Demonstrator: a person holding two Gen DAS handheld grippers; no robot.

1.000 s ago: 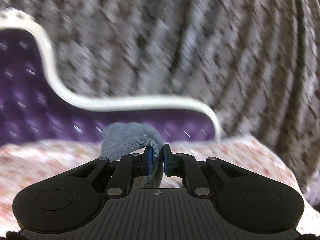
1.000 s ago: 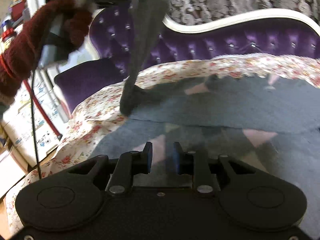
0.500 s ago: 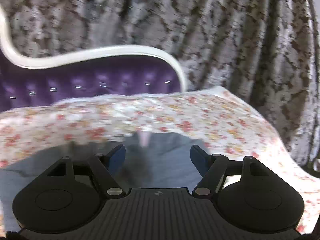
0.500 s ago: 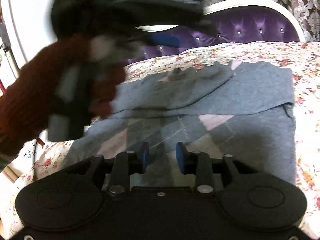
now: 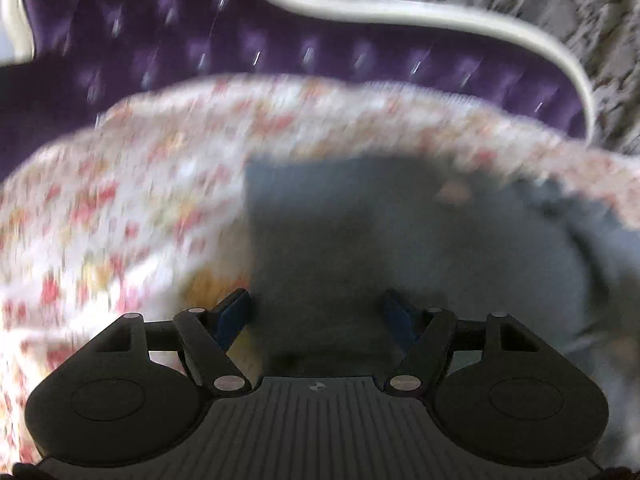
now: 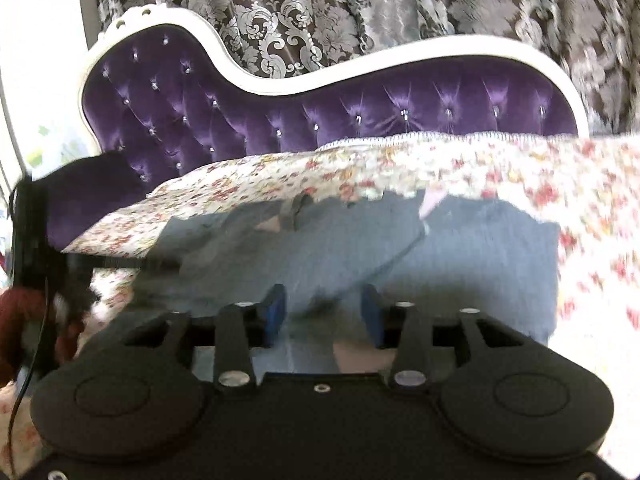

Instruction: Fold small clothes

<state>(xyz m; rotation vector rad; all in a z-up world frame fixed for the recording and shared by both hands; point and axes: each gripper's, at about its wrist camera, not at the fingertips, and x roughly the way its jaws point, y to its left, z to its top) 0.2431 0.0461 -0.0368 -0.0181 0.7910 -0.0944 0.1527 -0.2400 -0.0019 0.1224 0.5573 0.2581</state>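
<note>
1. Scene: grey sweater lies spread on the floral cover of a purple sofa. It sits toward the cover's back edge, and its right side stops short of the cover's right edge. Patterned curtain behind.
2. Sweater state: one grey layer already lies folded across the body, with a diagonal fold edge visible in the right wrist view. Pale pink patches show at the far edge and near the gripper. Judged: fold partly done, not finished.
3. Left gripper: jaws opening, wide apart, nothing pressed between the pads. Sweater lies under and ahead of it, near the cover's left side. View is blurred; contact with the cloth cannot be told.
4. Right gripper: jaws opening, apart, poised over the sweater's near portion. Cloth shows between the pads but is not pinched.
5. Step in hand (judgement): release after laying a fold; both grippers free.
6. Next move calls for picking a new edge or corner, probably the near hem, pinching only the intended layers, and carrying it over without dragging the laid fold.
7. Containers: none in view.
8. A dark red sleeve shows at the far left.
</note>
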